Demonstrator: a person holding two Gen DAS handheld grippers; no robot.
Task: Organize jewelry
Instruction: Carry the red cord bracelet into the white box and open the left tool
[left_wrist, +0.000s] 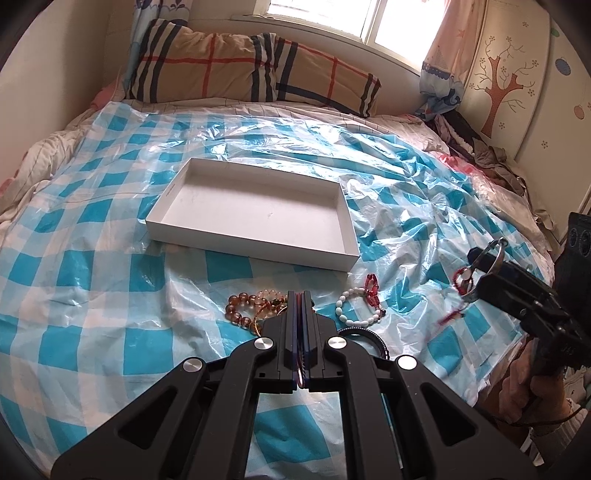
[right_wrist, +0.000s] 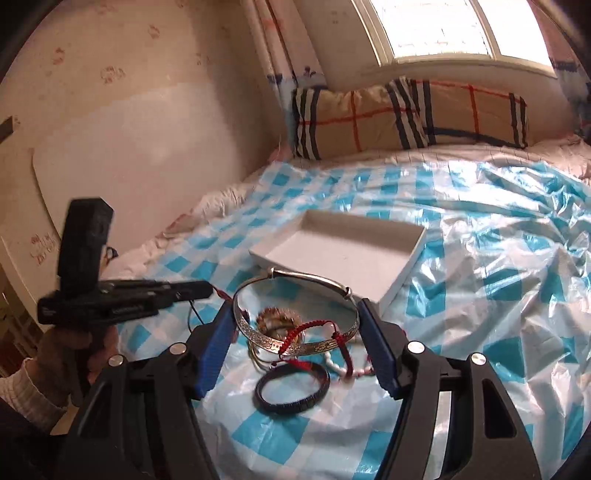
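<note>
My right gripper (right_wrist: 295, 325) is shut on a silver bangle (right_wrist: 306, 347) with a red cord bracelet (right_wrist: 314, 334) hanging from it, held above the bed; it also shows in the left wrist view (left_wrist: 476, 266). My left gripper (left_wrist: 300, 295) is shut and empty, over an amber bead bracelet (left_wrist: 243, 306). A white bead bracelet (left_wrist: 354, 306) with a red knot lies to its right. A black bracelet (right_wrist: 291, 391) lies below the bangle. The white open box (left_wrist: 255, 214) sits empty further back, also seen in the right wrist view (right_wrist: 343, 254).
A blue and white checked plastic sheet (left_wrist: 92, 258) covers the bed. A plaid pillow (left_wrist: 240, 70) lies at the head under the window. Clothes (left_wrist: 491, 158) are piled at the right edge by a wardrobe.
</note>
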